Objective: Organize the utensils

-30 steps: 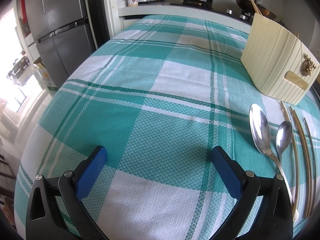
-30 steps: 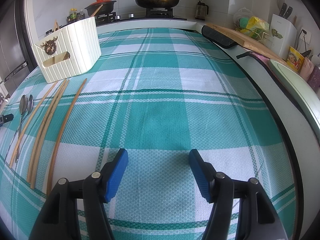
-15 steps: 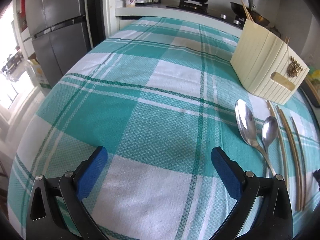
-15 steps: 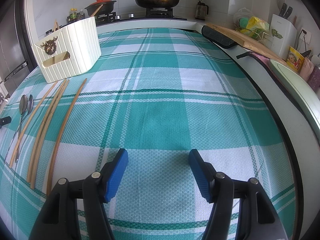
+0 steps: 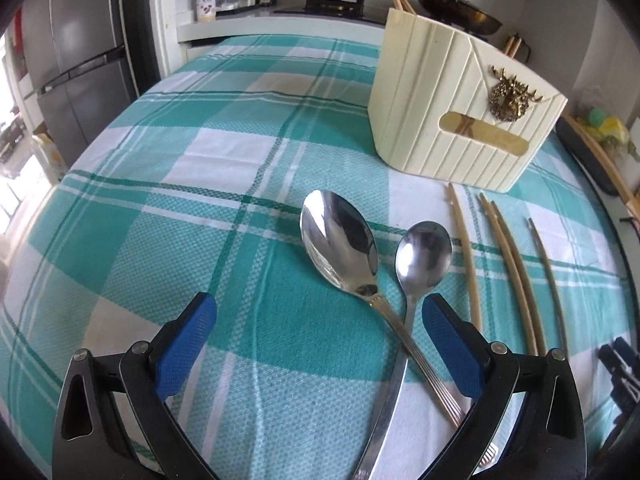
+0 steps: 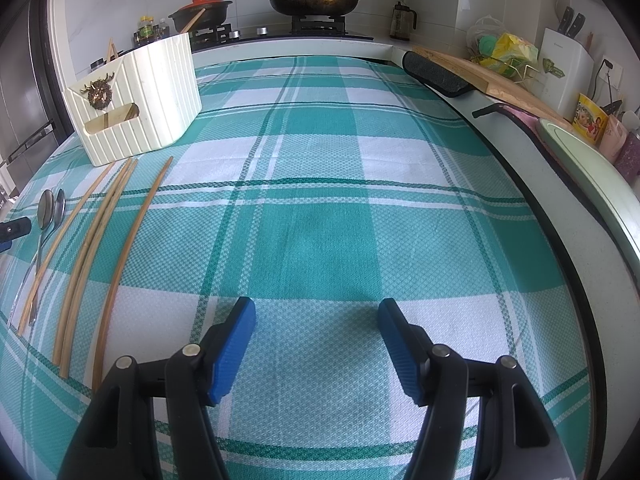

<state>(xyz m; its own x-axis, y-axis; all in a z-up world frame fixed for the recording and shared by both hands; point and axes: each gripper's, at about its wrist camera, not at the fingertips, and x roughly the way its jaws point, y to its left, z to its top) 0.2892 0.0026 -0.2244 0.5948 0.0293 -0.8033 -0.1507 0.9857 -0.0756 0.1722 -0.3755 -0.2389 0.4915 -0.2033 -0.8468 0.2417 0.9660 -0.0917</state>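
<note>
Two steel spoons, a large one [image 5: 340, 244] and a small one [image 5: 424, 256], lie crossed at the handles on the green checked cloth. My left gripper [image 5: 316, 324] is open just above them, the crossed handles between its jaws. Several wooden chopsticks [image 5: 508, 264] lie to the right of the spoons. A cream ribbed utensil holder [image 5: 452, 100] stands behind, with chopsticks in it. In the right wrist view the holder [image 6: 136, 96], chopsticks [image 6: 100, 240] and spoons [image 6: 50, 208] sit far left. My right gripper [image 6: 316, 320] is open and empty over bare cloth.
A stove with a black pan [image 6: 312, 0] and a red-lidded pot [image 6: 200, 12] stands behind the table. A fridge [image 5: 76, 60] is at the left. A cutting board [image 6: 480, 76], knife block [image 6: 564, 64] and plate [image 6: 592, 176] line the right counter.
My left gripper has moved right and forward, so the spoons now lie between its jaws instead of off to the right. My right gripper has stayed still.
</note>
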